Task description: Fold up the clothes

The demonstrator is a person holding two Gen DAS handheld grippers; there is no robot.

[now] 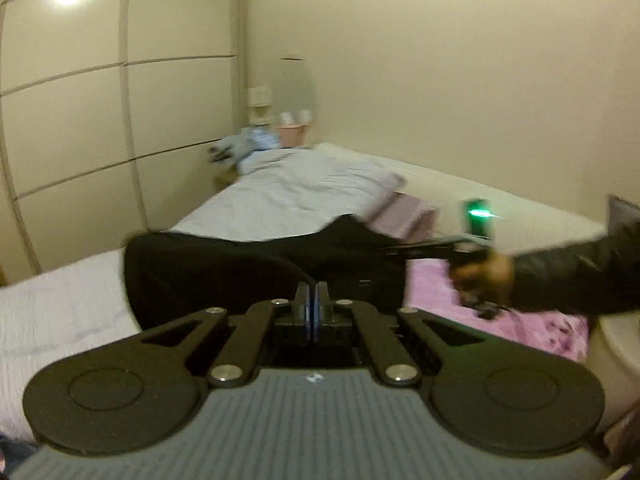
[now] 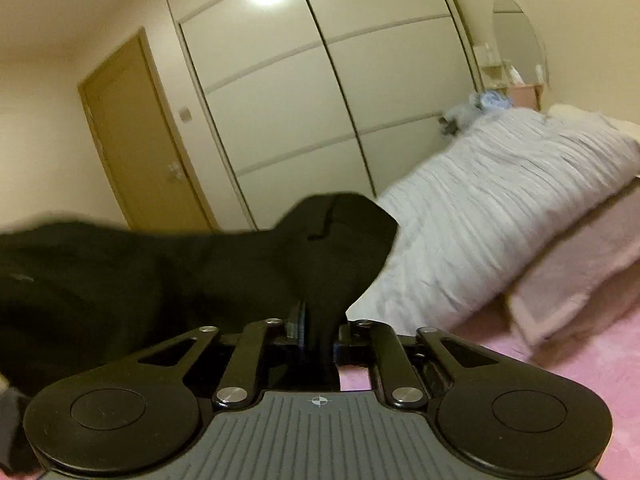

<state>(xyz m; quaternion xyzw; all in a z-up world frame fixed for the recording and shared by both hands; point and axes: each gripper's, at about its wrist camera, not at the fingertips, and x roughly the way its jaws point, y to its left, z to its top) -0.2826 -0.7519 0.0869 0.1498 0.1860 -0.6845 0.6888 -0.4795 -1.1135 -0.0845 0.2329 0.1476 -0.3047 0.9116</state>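
Black garment held up between both grippers

Black garment point(image 1: 248, 264) hangs stretched above the bed point(image 1: 288, 196). Left gripper point(image 1: 311, 300) is clamped on its edge; right gripper point(image 2: 320, 324) is clamped on a bunched corner, over pink bedding point(image 2: 560, 360).

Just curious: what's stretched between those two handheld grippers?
The black garment, clamped by both the left gripper and right gripper, seen in both wrist views.

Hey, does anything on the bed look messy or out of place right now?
Only a rumpled heap of light blue clothes at the bed's far end stands out. The black garment hangs stretched between both grippers, mid-fold, not spilled.
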